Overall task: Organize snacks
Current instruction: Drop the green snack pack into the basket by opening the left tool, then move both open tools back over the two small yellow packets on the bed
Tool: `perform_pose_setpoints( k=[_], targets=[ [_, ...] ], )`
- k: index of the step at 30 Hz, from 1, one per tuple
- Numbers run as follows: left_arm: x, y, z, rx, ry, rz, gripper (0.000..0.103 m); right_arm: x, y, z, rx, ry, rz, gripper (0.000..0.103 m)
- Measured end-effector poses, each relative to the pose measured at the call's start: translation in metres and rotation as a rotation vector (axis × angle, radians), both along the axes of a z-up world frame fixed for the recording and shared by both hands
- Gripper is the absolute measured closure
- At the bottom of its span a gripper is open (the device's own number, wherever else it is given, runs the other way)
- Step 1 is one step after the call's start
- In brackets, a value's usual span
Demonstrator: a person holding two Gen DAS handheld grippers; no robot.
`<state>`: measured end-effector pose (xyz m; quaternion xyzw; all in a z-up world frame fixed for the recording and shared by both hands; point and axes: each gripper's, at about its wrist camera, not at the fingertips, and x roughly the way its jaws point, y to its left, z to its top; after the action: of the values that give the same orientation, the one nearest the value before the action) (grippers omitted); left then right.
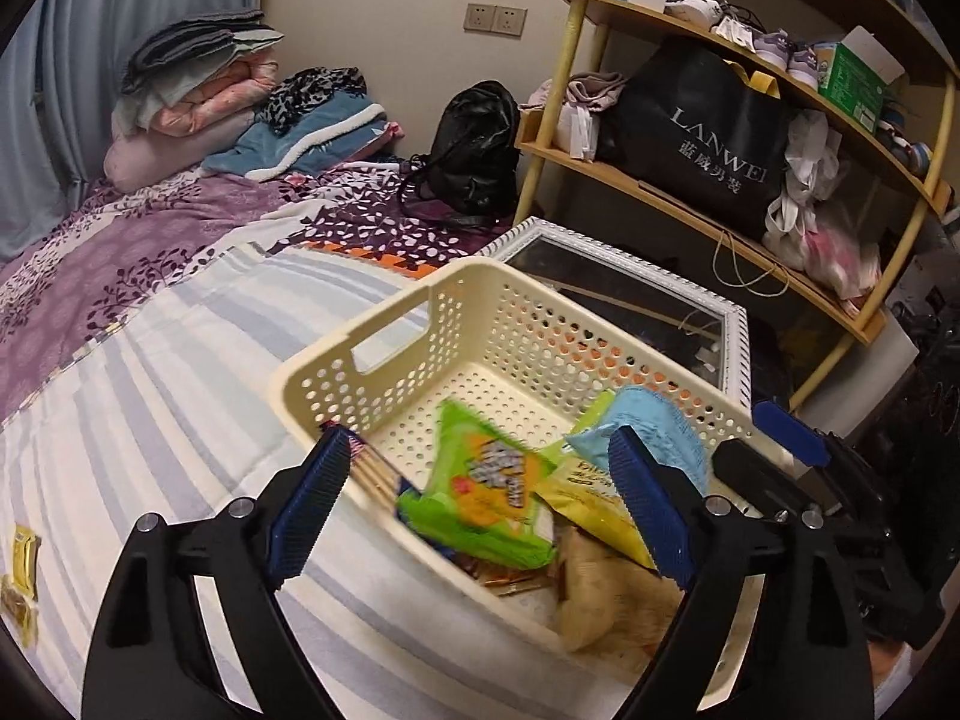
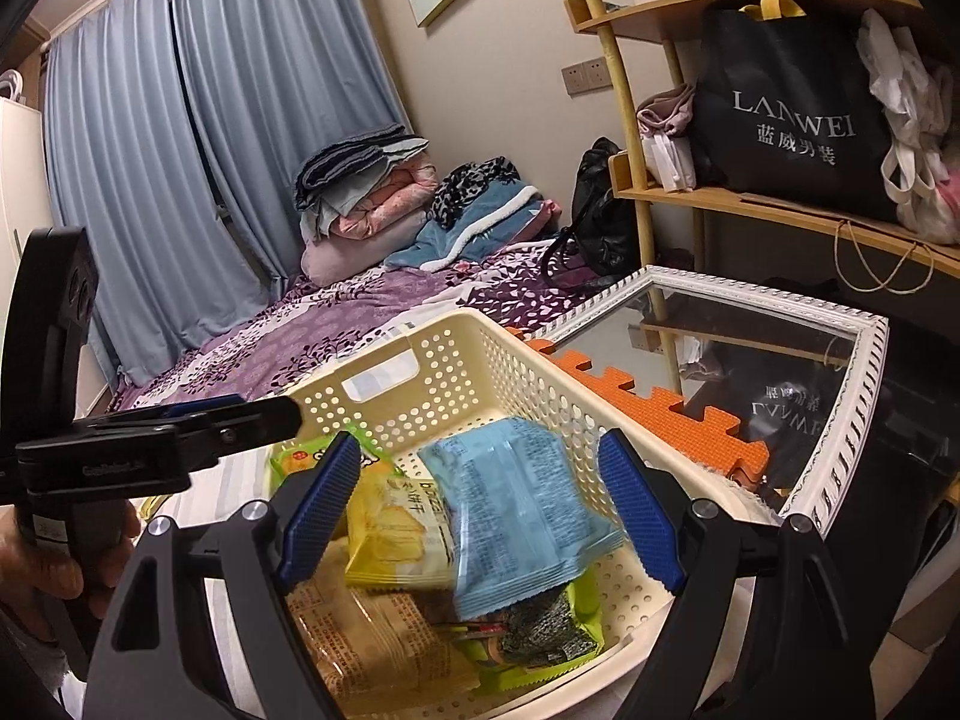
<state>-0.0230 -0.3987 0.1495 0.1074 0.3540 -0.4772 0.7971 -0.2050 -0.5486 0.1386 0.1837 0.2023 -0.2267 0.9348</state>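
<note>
While the left gripper hangs with its blue pads spread wide and holding nothing, the left wrist view shows a cream basket on the striped bedding, with a blurred green packet between the fingers and small yellow snacks lying well apart on the bed. From the right wrist view, the right gripper is likewise wide open and empty above a blue packet, a yellow packet and a tan packet in the basket.

Blue curtains, purple bed, wooden shelves
</note>
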Motion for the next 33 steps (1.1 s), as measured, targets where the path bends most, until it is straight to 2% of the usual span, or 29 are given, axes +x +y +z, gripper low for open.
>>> perform_pose_setpoints(
  k=[5, 7, 9, 15, 25, 33],
  targets=[
    [0.012, 0.02, 0.003, 0.007, -0.012, 0.064, 0.014, 0.006, 0.008, 0.002, -0.002, -0.005, 0.011, 0.021],
    [0.016, 0.028, 0.003, 0.026, -0.03, 0.099, 0.008, 0.01, 0.013, 0.006, -0.008, -0.008, 0.026, 0.021],
    [0.019, 0.037, 0.003, 0.038, -0.043, 0.127, 0.007, 0.014, 0.02, 0.009, -0.015, -0.014, 0.039, 0.021],
    [0.033, 0.069, -0.001, 0.035, -0.032, 0.194, 0.005, 0.027, 0.041, 0.018, -0.034, -0.017, 0.086, 0.021],
    [0.061, 0.126, -0.008, 0.056, -0.038, 0.354, 0.003, 0.062, 0.093, 0.025, -0.053, -0.005, 0.22, 0.021],
    [0.085, 0.176, -0.021, 0.087, -0.051, 0.507, 0.003, 0.09, 0.139, 0.016, -0.051, 0.042, 0.356, 0.021]
  ],
)
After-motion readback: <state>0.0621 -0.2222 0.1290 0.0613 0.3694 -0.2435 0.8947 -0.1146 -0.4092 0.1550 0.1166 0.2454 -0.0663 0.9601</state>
